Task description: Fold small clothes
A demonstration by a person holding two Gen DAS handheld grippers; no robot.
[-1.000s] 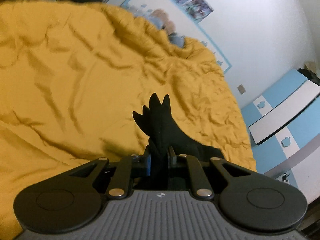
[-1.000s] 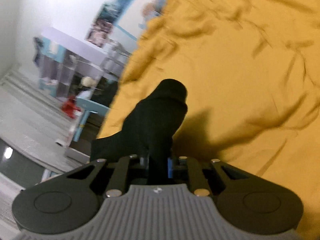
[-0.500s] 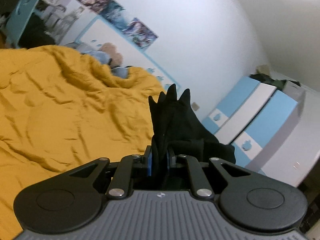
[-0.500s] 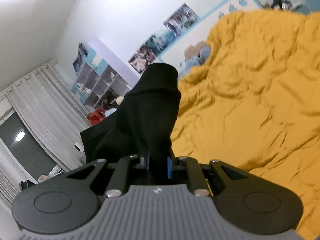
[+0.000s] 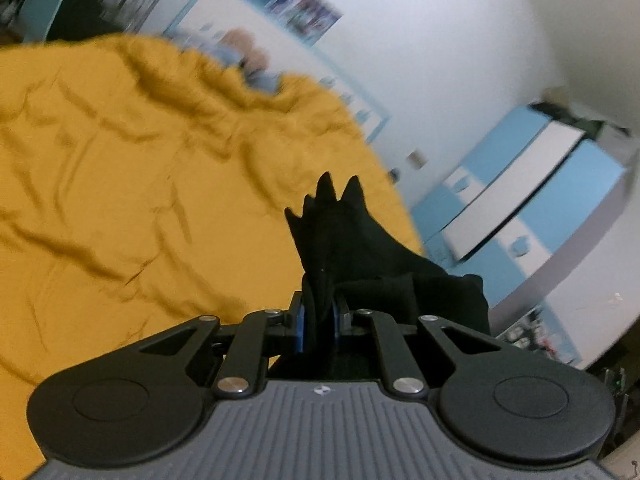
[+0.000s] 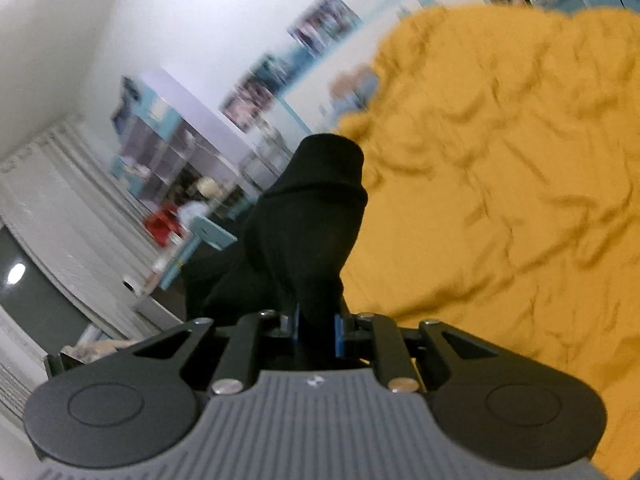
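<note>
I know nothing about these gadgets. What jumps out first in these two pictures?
The rumpled yellow bedspread fills most of both views. Against it, a black garment stands out, pinched at the bottom centre of each picture: the left gripper is shut on one bunched part, the right gripper on another. Behind, blurred, are white walls and blue-and-white cabinets.

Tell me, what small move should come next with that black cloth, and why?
Probably lower it onto the yellow bedspread to spread it flat. Both the left gripper and right gripper pinch the bunched black garment, apparently held up off the bed.
</note>
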